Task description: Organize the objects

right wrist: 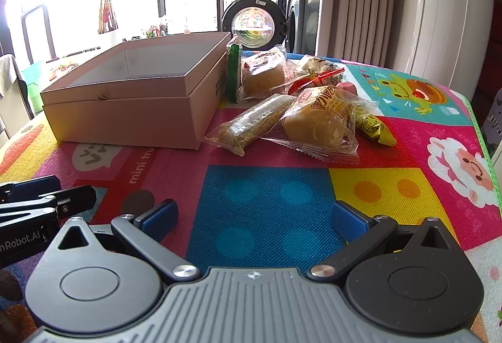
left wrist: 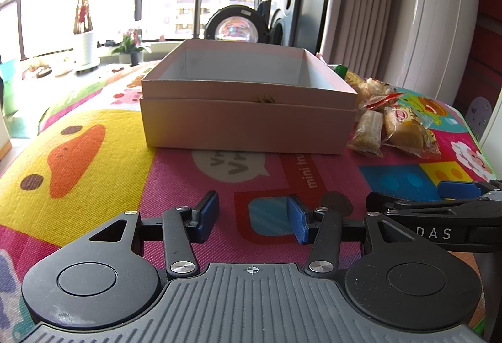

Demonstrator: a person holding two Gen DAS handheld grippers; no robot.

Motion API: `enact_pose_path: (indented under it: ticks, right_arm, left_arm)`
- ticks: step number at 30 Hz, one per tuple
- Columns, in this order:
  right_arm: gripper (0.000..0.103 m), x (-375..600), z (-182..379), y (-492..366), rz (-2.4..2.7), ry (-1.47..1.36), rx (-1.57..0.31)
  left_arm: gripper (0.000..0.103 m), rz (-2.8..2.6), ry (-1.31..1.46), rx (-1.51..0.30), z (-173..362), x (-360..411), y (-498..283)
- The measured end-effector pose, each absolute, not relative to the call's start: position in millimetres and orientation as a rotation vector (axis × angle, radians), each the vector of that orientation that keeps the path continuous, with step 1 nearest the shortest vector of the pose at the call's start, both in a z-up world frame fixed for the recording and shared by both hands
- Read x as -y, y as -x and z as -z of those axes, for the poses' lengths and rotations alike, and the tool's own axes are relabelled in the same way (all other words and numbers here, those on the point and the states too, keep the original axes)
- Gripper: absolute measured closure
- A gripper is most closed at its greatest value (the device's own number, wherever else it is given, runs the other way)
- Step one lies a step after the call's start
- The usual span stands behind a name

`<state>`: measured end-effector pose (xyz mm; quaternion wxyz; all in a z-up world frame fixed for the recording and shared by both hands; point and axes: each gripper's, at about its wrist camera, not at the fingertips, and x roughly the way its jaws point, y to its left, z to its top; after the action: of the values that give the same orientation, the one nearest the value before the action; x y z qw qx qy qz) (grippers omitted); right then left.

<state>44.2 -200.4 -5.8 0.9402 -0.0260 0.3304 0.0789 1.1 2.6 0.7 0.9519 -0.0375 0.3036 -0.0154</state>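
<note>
Both grippers hover released and empty over the worktop (right wrist: 269,201). Ahead of the left gripper (left wrist: 252,217) sits an empty box (left wrist: 248,120); wrapped snacks (right wrist: 313,120) lie ahead of the right gripper (right wrist: 254,217), likely awaiting packing.

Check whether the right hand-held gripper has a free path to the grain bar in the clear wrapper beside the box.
Probably yes. The right hand-held gripper is open and empty, and only bare play mat lies between it and the grain bar. The pink box sits to the left, the packaged bun alongside on the right.
</note>
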Motion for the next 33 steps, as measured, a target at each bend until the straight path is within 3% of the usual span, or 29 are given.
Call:
enact_pose_path:
  ticks: [33]
  right_arm:
    - [0.000,196.5,-1.9,-52.2,-0.205,0.072,-0.755]
  left_arm:
    - [0.050,0.020,0.045,-0.620,-0.6,2.9,-1.1]
